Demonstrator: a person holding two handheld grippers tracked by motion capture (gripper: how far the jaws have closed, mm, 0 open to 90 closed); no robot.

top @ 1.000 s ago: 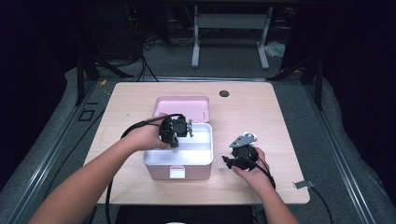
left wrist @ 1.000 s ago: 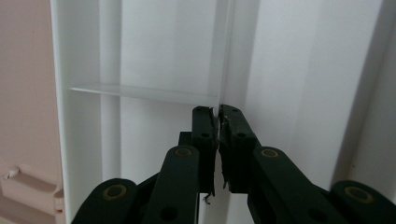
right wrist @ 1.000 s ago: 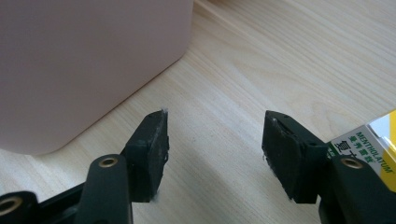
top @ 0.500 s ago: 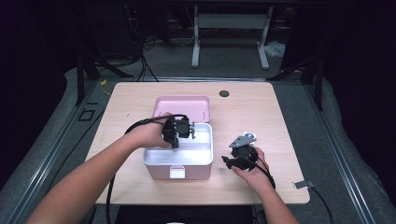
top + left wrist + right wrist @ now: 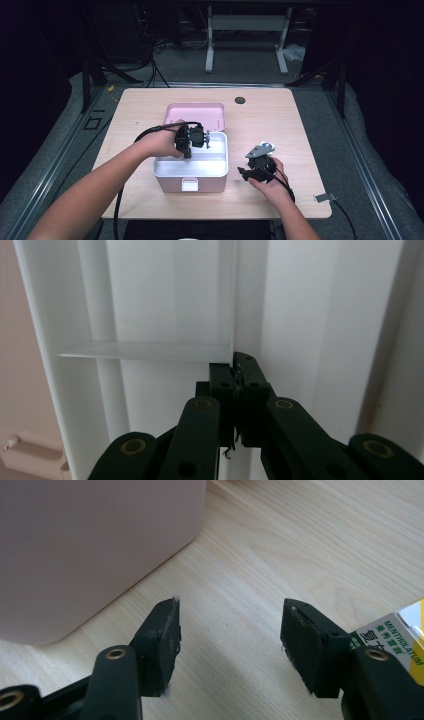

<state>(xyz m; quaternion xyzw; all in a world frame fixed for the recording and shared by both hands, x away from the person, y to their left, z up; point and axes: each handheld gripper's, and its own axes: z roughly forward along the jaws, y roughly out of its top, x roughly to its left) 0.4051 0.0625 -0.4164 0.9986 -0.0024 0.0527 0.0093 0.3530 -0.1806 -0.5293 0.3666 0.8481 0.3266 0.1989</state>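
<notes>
Inside box [image 5: 190, 170], left hand-held gripper [image 5: 235, 371] clamps white divider [image 5: 150, 350]; right hand-held gripper [image 5: 227, 630] open, yellow packet [image 5: 400, 635] cut off

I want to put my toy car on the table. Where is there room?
The table is bare behind the pink box, around the dark round hole, and along the left edge. The front is crowded: the left gripper is in the box and the right gripper sits beside it.

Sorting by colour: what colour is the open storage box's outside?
Pale pink plastic box, white inside; clearest in the high view.
</notes>
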